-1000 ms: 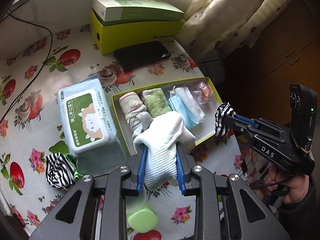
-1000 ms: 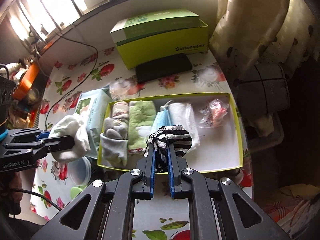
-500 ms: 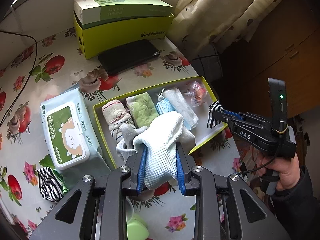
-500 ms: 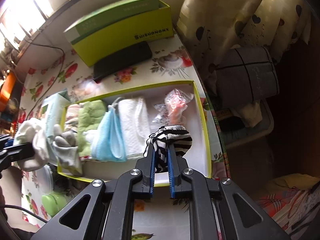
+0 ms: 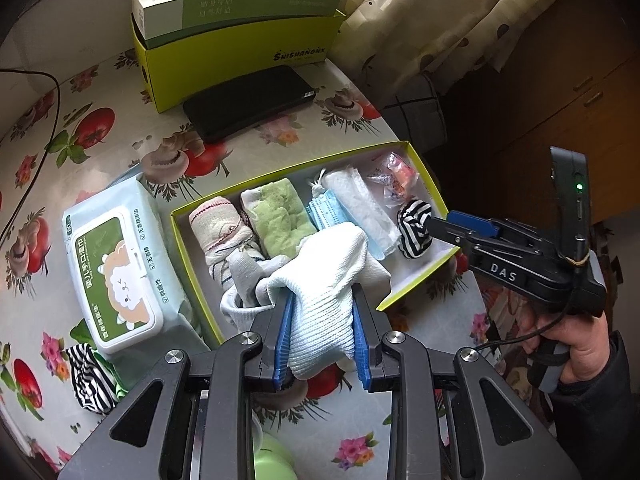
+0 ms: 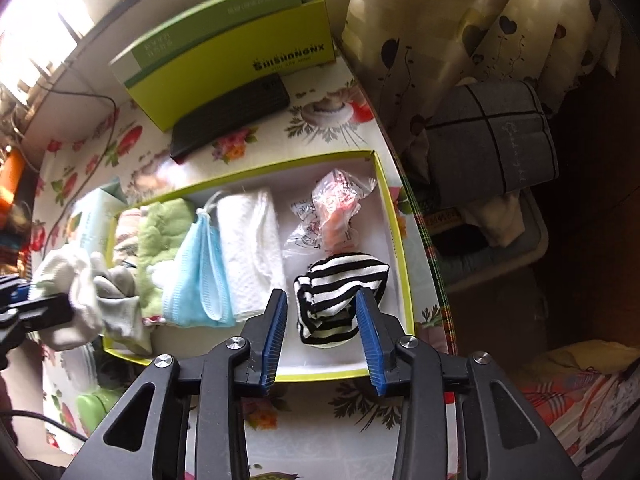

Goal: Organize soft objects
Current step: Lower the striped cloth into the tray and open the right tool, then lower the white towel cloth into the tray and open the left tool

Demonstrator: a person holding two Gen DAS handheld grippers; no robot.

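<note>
Right claw (image 6: 322, 320) agape, tray rim (image 6: 405, 264) beside

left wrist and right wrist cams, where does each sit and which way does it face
Left wrist: on the left gripper, looking down along its fingers clamping a white sock; the right hand shows.
Right wrist: on the right gripper, looking down at a striped sock between its fingers, which have just been opening.
Shared: the yellow-green tray, both socks, the black case.
</note>
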